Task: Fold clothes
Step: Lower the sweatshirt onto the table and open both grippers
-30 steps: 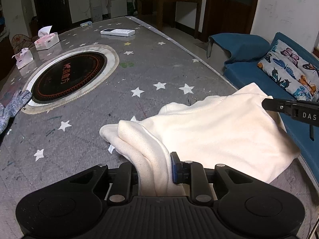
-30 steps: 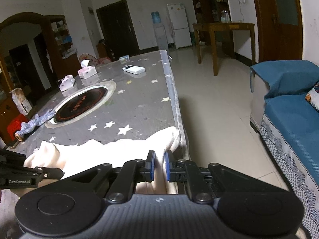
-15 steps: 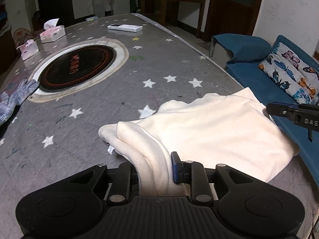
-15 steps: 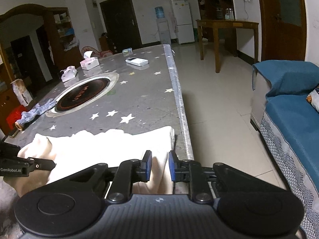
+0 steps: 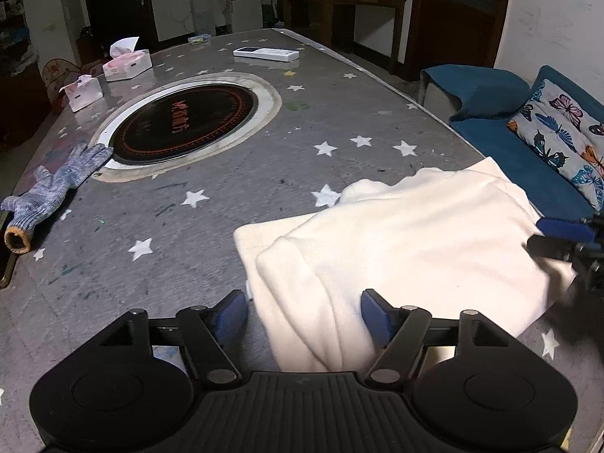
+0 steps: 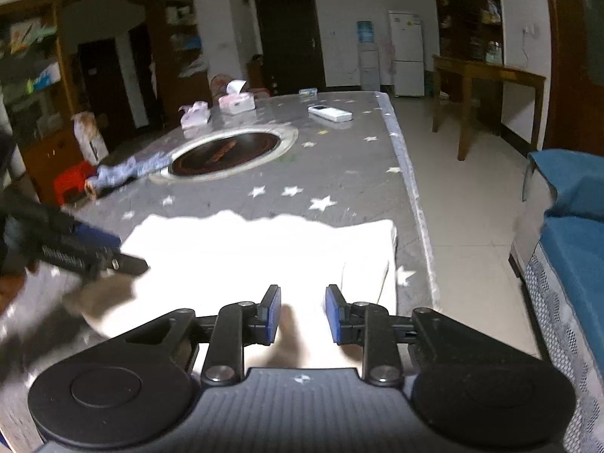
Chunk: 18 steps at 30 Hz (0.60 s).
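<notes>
Cream fleece garment (image 5: 407,241) lies folded at the near right corner of the star-patterned surface (image 5: 241,173), one edge close to the rim beside the blue sofa (image 5: 506,139). Left tool (image 5: 304,311) straddles the thick folded edge at the garment's near left end; its jaws have just been opening and now stand wide, the blue pads clear of the cloth on both sides though the fold runs between them. Right tool (image 6: 303,311) sits over the garment's other end with a narrower gap; its jaws have also just been opening, cloth lies under and between them, and the pads do not appear to press it. Each tool shows as a blurred dark shape at the edge of the other's view.

Judging from this, the step in hand is the release after laying a fold down. The next move calls for drawing both tools clear without dragging the soft fleece, then either smoothing the stack or taking fresh hold for another fold.

Farther out sit a round inset hotplate (image 5: 181,124), a knitted work glove (image 5: 49,188), two tissue boxes (image 5: 126,62) and a white remote (image 5: 266,53).
</notes>
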Tool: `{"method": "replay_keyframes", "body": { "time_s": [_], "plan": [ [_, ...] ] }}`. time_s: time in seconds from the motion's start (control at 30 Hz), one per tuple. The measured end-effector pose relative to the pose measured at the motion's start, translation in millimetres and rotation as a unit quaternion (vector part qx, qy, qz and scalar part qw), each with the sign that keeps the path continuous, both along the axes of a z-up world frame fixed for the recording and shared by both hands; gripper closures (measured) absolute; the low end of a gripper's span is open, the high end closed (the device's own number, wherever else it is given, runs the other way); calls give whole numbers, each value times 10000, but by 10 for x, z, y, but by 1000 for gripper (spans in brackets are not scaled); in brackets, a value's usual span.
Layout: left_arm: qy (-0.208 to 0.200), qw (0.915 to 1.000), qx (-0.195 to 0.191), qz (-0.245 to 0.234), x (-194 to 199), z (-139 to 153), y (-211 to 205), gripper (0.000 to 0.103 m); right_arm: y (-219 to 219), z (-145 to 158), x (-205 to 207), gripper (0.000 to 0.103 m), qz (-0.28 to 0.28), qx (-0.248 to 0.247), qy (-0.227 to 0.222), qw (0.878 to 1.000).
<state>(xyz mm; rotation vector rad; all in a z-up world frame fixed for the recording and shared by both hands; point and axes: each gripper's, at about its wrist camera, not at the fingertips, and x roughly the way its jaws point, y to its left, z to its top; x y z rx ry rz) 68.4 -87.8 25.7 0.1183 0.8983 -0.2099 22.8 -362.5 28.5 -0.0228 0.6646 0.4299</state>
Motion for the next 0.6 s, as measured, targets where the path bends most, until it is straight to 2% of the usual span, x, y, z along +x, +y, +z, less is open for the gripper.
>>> {"method": "replay_keyframes", "body": {
  "time_s": [0.3, 0.6],
  "plan": [
    [41, 10000, -10, 55, -6, -7, 62, 27, 48, -59, -38, 76, 80, -317, -56, 9994],
    [-2, 9999, 106, 14, 13, 36, -3, 28, 90, 101, 83, 76, 164, 10, -47, 9999]
  ]
}}
